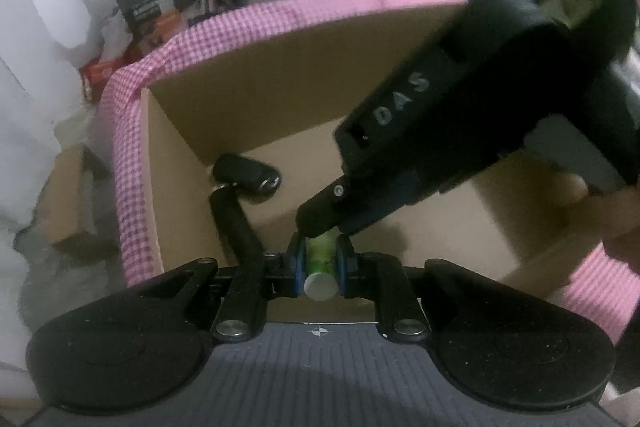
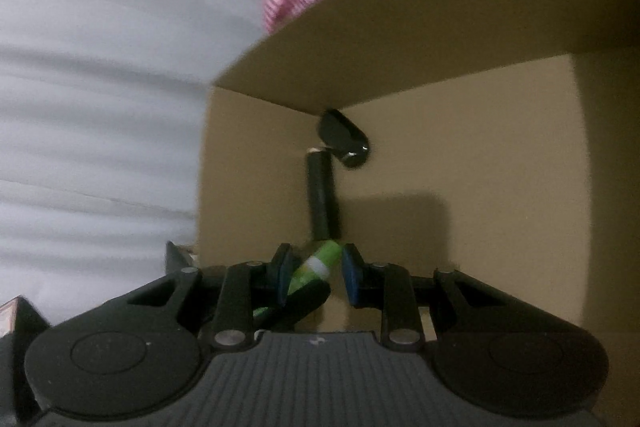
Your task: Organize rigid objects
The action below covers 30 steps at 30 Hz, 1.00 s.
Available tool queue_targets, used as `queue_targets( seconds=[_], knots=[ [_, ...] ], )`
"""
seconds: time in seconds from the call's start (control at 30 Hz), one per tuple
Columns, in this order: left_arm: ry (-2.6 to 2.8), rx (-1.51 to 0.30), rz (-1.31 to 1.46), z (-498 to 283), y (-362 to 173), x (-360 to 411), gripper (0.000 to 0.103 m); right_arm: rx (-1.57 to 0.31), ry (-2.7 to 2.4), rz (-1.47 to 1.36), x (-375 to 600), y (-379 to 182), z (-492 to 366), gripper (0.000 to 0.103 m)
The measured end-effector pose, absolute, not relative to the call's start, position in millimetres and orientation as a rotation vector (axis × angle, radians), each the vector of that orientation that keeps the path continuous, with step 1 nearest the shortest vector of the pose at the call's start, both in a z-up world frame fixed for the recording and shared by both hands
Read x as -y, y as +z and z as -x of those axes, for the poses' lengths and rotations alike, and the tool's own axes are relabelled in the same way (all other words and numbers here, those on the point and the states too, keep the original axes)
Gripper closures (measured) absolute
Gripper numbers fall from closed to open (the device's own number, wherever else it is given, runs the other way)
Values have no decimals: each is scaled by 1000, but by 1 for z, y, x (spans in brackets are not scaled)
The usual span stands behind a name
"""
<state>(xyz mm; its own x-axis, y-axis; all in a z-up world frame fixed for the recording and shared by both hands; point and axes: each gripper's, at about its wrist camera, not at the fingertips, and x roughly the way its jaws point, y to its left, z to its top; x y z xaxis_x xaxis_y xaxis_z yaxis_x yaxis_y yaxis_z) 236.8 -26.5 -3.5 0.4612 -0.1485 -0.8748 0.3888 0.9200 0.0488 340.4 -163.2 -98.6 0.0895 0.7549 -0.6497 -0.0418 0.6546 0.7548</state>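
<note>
Blue-padded left gripper jaws are pinching a green tube over the cardboard box. Right gripper jaws are standing spread around it, seemingly not pressing. Tube is looking light, rigid, slippery; mid-barrel hold advised.
</note>
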Motion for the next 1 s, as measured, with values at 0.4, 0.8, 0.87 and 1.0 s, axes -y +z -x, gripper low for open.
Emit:
queue_targets(
  seconds=[0.4,0.8,0.87,1.0],
  knots=[
    [-305,-969,-184,-230,21,10,62,-1392,676,-605,146,-104,-346,68],
    [-334,-655,-33,-134,82,-15,31,-971,714,-533,218,4,-242,33],
    [-346,-645,26,-121,84,-20,25,-901,708,-514,236,21,-212,27],
    [-326,-624,84,-97,79,-25,24,-810,685,-441,253,40,-158,13]
  ],
)
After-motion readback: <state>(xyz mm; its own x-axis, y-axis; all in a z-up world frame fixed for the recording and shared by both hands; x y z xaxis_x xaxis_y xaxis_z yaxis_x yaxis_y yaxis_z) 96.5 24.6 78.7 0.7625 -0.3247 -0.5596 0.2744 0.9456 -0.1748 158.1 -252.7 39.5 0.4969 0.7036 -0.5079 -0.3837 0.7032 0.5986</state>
